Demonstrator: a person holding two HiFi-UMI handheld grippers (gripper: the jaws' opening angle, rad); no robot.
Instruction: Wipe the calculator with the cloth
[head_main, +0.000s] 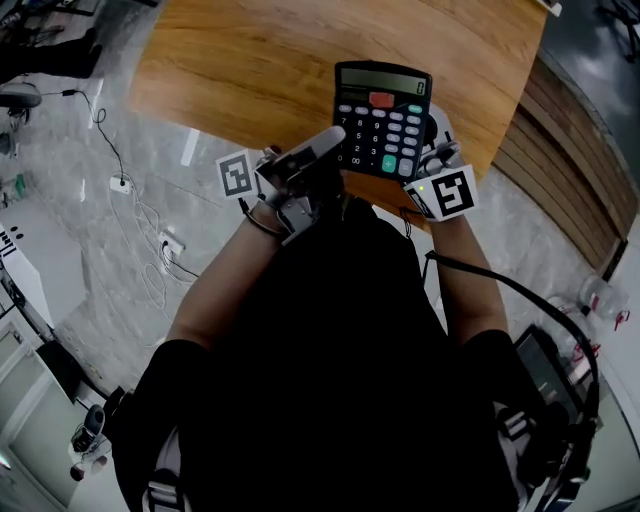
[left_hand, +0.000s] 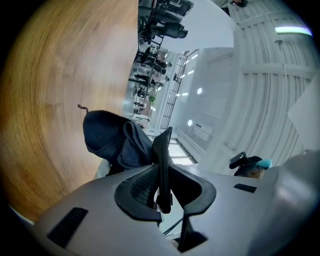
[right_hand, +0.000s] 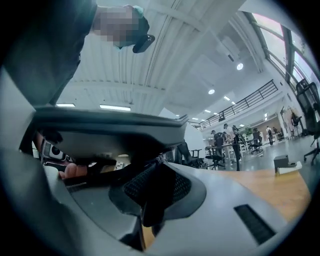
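A black calculator (head_main: 385, 120) with grey keys and one red key is held up over the wooden table (head_main: 250, 60). My right gripper (head_main: 432, 152) is shut on its lower right corner. From the right gripper view the calculator (right_hand: 110, 131) shows as a wide dark slab running off to the left of my right gripper (right_hand: 155, 187). My left gripper (head_main: 333, 142) is at its lower left corner. In the left gripper view a dark blue cloth (left_hand: 112, 137) is bunched in my left gripper (left_hand: 166, 170), pressed against a thin black edge (left_hand: 162, 155), apparently the calculator's.
The table's slatted wooden side (head_main: 565, 170) curves down the right. White cables and a power strip (head_main: 120, 185) lie on the marble floor to the left. A black box (head_main: 550, 395) sits low right. Office chairs (right_hand: 220, 152) stand far off.
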